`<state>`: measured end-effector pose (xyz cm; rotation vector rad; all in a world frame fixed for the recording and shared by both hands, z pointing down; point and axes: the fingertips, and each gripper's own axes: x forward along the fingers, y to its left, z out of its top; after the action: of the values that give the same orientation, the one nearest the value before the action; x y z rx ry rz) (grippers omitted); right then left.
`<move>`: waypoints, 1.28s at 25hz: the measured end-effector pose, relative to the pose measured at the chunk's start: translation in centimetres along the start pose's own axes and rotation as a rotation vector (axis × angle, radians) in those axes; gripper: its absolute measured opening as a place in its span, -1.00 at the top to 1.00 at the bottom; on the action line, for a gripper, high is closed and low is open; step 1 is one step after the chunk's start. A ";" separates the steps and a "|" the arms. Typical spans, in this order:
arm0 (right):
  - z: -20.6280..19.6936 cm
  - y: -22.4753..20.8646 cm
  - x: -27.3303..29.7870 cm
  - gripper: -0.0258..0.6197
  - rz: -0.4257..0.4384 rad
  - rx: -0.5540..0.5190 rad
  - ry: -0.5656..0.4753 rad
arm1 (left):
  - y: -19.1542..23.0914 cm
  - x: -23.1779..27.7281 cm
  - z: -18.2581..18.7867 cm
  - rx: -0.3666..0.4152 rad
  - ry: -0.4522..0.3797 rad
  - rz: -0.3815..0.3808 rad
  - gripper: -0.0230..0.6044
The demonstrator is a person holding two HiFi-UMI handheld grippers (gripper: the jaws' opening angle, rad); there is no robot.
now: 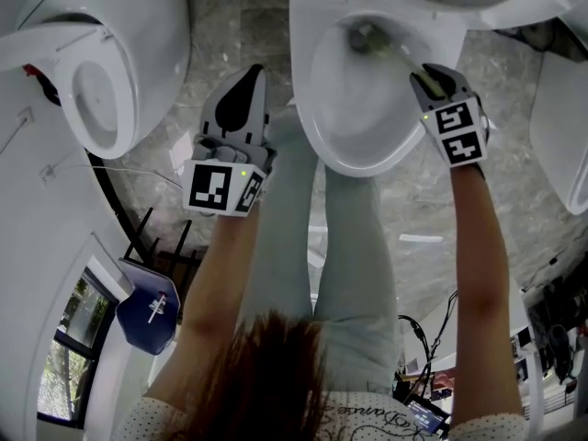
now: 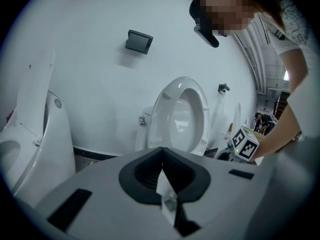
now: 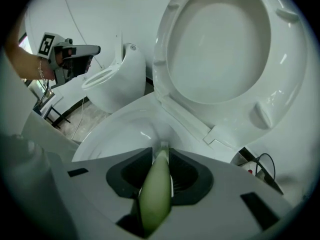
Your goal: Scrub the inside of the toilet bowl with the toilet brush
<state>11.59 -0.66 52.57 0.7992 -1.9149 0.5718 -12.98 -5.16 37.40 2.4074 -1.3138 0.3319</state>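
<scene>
The white toilet bowl (image 1: 354, 150) lies open at the top middle of the head view, its seat and lid (image 3: 225, 49) raised. A toilet brush with a pale green handle (image 3: 156, 194) reaches into it, and the brush head (image 1: 367, 37) sits deep in the bowl near the drain. My right gripper (image 1: 424, 73) is over the bowl's right rim, shut on the handle; in the right gripper view (image 3: 161, 156) the handle runs out between the jaws. My left gripper (image 1: 241, 99) hangs over the floor left of the bowl, jaws (image 2: 162, 171) shut on nothing.
A second white toilet (image 1: 101, 72) stands close on the left, and another white fixture (image 1: 565, 127) at the right edge. A black rack (image 1: 152, 237) and cables (image 1: 418, 338) are on the marbled floor. The person's legs stand right in front of the bowl.
</scene>
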 end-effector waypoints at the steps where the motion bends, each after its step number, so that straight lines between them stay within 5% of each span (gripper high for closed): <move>1: 0.0 -0.1 0.1 0.57 -0.002 0.024 -0.005 | 0.1 -0.1 0.0 0.000 -0.001 0.001 0.92; 13: 0.2 -1.3 0.9 0.57 0.033 0.588 -0.141 | 0.5 -0.7 -0.3 -0.012 -0.003 0.008 0.92; 22: 0.2 -0.1 1.0 0.57 0.068 0.669 -0.157 | 0.6 -0.7 -0.4 -0.013 -0.003 0.002 0.92; 32: -0.4 2.2 0.4 0.57 0.116 0.591 -0.095 | 0.0 -0.4 0.0 -0.008 -0.008 -0.015 0.92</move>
<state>10.08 0.97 52.98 1.0995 -1.9032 1.2234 -13.21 -4.91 37.28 2.4128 -1.2978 0.3126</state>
